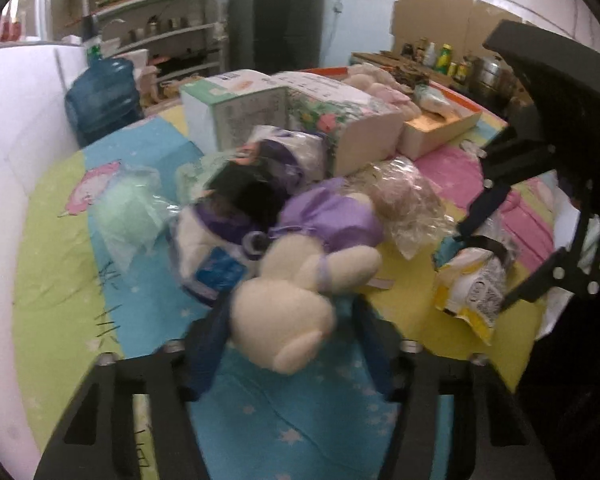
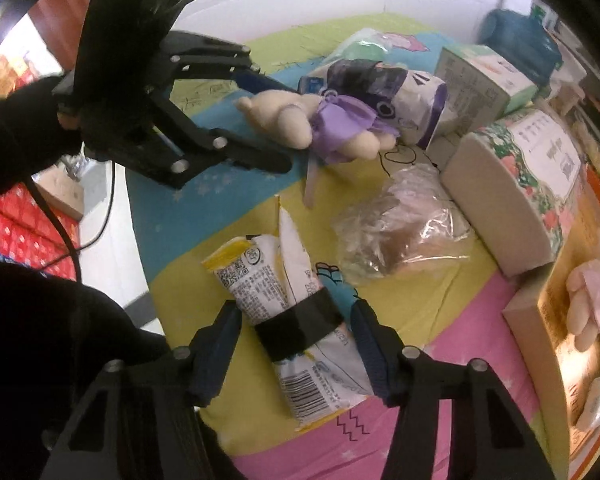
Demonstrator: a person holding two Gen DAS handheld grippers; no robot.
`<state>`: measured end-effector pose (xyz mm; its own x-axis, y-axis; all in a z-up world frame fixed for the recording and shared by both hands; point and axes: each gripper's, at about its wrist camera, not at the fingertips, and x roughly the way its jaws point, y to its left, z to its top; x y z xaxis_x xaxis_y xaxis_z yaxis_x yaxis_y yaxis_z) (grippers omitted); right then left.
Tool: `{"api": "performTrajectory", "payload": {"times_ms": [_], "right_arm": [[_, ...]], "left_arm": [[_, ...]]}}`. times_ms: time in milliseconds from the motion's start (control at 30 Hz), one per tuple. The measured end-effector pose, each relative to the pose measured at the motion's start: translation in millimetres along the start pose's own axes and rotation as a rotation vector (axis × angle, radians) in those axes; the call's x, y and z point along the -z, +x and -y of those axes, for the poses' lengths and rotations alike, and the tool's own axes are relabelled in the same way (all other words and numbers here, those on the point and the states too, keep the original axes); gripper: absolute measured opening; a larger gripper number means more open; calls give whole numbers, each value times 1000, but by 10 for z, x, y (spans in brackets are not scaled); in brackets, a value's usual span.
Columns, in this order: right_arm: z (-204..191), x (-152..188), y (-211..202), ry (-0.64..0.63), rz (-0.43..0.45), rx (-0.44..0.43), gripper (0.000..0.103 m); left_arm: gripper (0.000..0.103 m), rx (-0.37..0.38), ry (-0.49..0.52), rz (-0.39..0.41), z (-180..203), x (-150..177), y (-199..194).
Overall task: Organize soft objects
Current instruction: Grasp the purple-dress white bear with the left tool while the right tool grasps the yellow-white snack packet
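Note:
A cream plush doll in a purple dress [image 1: 300, 280] lies on the colourful mat; it also shows in the right wrist view [image 2: 312, 120]. My left gripper [image 1: 288, 320] is open, its jaws on either side of the doll's leg. My right gripper [image 2: 296, 328] is open around a white and yellow snack packet with a black band [image 2: 288, 300], which also shows in the left wrist view [image 1: 472, 280]. A purple and white wrapped pack [image 1: 236, 216] lies behind the doll. A clear bag with a beige item [image 2: 400, 224] lies beside it.
A floral box [image 2: 520, 184] and a green-white box [image 1: 236, 108] stand at the back. An orange-rimmed tray [image 2: 540, 320] holds pink and cream plush toys [image 2: 588, 300]. A pale green bagged item [image 1: 128, 212] lies at the left. A blue water jug [image 1: 100, 96] stands off the table.

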<state>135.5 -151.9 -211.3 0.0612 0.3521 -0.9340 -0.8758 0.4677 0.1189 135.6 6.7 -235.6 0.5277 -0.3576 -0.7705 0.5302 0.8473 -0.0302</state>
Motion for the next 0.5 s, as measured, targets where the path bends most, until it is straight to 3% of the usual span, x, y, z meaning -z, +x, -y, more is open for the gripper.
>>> {"api": "performTrajectory", "payload": {"times_ms": [167, 500], "right_arm": [[29, 29, -30, 56, 35, -10, 52], [-3, 279, -240, 188, 124, -12, 52]], "left_arm": [[46, 59, -155, 47, -160, 53, -77], [46, 66, -210, 107, 52, 124, -264]]}}
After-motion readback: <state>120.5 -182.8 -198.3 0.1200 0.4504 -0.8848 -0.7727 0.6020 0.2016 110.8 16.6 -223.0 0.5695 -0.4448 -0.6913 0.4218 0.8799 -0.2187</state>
